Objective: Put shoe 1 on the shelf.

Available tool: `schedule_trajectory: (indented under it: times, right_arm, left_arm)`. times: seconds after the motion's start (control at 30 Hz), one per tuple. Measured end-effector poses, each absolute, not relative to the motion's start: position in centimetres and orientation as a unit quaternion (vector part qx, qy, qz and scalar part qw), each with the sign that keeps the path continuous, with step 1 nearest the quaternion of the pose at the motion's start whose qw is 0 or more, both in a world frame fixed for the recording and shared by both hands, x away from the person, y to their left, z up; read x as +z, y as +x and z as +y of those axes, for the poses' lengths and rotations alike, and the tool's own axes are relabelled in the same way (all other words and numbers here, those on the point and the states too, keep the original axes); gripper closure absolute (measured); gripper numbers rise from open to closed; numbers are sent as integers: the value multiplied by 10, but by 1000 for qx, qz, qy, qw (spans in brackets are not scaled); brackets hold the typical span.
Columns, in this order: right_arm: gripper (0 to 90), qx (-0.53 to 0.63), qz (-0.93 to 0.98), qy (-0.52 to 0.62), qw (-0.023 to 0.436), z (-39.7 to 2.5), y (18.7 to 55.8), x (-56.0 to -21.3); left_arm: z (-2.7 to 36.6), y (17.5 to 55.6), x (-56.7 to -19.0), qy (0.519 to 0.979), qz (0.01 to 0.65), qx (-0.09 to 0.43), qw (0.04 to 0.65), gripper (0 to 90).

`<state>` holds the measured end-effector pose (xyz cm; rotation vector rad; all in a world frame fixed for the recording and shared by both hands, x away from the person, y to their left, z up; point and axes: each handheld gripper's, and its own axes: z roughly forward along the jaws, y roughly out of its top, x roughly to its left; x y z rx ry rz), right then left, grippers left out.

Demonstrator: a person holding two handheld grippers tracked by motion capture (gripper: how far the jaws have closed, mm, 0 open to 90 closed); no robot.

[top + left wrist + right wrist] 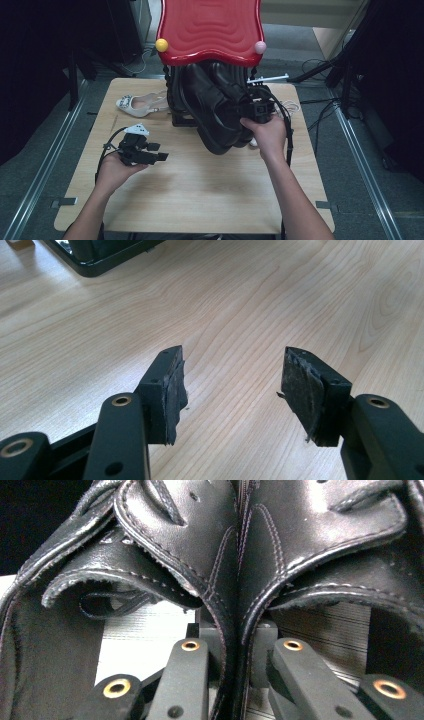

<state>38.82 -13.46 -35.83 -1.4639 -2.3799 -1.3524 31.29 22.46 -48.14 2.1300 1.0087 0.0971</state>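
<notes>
Lower left of the high view, the left tongs (161, 157) idle just over the table (200, 200), jaws wide and empty, likely kept out of the way. Upper left lies a pale sandal (136, 104), apart from the rest. At centre, a black rack (176, 107) under a red seat (210, 27) carries the black shoes (215, 112). Right of centre, the right tongs (256, 109) pinch both shoes' inner walls together, a grip that would move the pair as one.
</notes>
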Motion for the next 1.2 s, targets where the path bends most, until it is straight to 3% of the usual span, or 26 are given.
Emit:
schedule_trajectory:
  times: [0.5,1.03,1.2]
  right_arm:
    - [832,-419,-730,-530,-105,-90,418,-377]
    - [825,-419,-684,-582,-134,-53,435,-378]
    - [789,-402,-701,-566,-163,-41,437,-382]
  left_arm:
    - [223,313,-482,838,390,33,380,428]
    - [221,313,-482,838,387,32,384,428]
    - [221,313,-482,838,387,30,385,428]
